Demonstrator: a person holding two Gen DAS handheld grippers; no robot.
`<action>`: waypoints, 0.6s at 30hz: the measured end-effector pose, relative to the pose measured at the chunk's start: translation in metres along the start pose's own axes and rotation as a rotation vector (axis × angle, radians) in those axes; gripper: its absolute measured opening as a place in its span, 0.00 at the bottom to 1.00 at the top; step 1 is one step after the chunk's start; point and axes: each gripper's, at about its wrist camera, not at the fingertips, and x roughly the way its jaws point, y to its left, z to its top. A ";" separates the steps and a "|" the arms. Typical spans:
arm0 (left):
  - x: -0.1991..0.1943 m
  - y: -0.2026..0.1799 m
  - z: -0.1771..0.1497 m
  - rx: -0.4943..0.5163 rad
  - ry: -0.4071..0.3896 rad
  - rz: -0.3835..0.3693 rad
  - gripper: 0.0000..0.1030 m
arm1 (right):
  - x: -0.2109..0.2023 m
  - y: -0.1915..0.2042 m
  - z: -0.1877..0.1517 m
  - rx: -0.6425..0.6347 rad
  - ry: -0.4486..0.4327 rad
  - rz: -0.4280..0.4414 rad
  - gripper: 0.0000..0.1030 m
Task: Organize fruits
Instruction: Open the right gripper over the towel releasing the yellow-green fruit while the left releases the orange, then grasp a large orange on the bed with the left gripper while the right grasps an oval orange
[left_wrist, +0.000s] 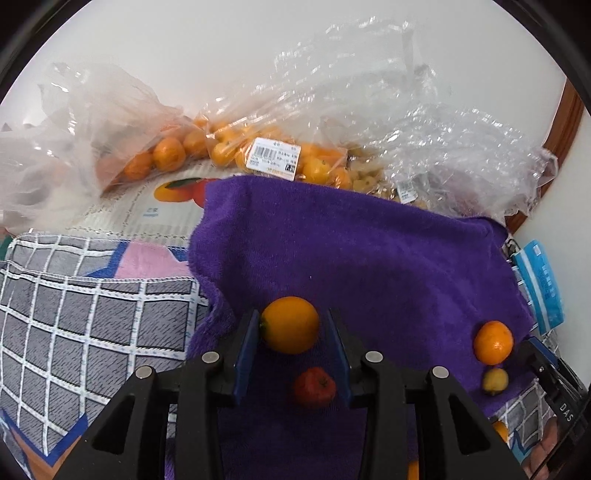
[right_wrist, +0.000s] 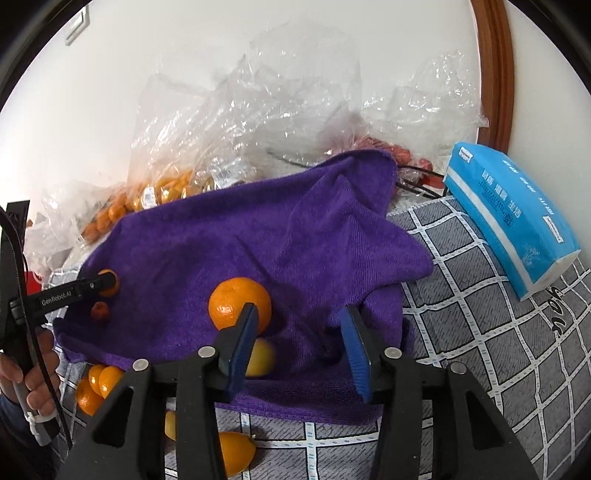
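Note:
A purple towel lies on the bed, also in the right wrist view. My left gripper is open around an orange on the towel; its left pad touches the fruit and the right pad stands just off it. A small red fruit lies just behind the orange. Another orange and a small yellow fruit lie at the towel's right. My right gripper is open and empty above the towel, beside that orange and yellow fruit. The left gripper shows at the far left.
Clear plastic bags of small oranges and other fruit lie along the wall. A blue tissue pack sits on the grey checked blanket. Several loose oranges and a lemon-like fruit lie off the towel's near edge.

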 end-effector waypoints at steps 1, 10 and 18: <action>-0.004 0.001 0.000 -0.002 -0.007 -0.002 0.39 | -0.002 0.000 0.000 0.002 -0.007 -0.001 0.46; -0.050 0.030 -0.014 -0.041 -0.067 0.021 0.40 | -0.031 0.020 -0.008 -0.075 -0.056 -0.057 0.47; -0.074 0.053 -0.051 -0.073 -0.034 -0.006 0.40 | -0.029 0.029 -0.045 -0.052 0.064 0.022 0.48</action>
